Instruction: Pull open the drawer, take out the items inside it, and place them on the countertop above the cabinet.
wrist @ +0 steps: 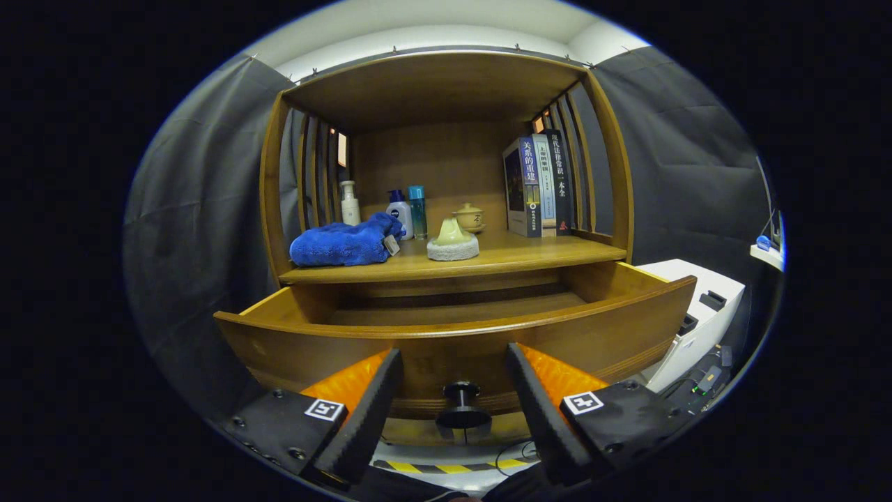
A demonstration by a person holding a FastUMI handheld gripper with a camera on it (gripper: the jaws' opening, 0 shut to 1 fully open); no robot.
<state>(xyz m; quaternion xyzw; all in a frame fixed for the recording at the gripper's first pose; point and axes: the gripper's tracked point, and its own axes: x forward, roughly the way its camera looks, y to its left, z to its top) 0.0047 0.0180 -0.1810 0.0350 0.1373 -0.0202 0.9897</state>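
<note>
Curved wooden drawer [453, 335] stood pulled open; the gripper [454, 362] jaws were spread, flanking its dark round knob [461, 404] untouched.

The drawer [453, 335] stands pulled out below the countertop [488, 261]; on the countertop, towel [345, 244] at left, bottles [404, 213] behind it, books [536, 185] at right; the gripper [454, 380], fingers apart, flanks the drawer's knob [461, 404].
</note>
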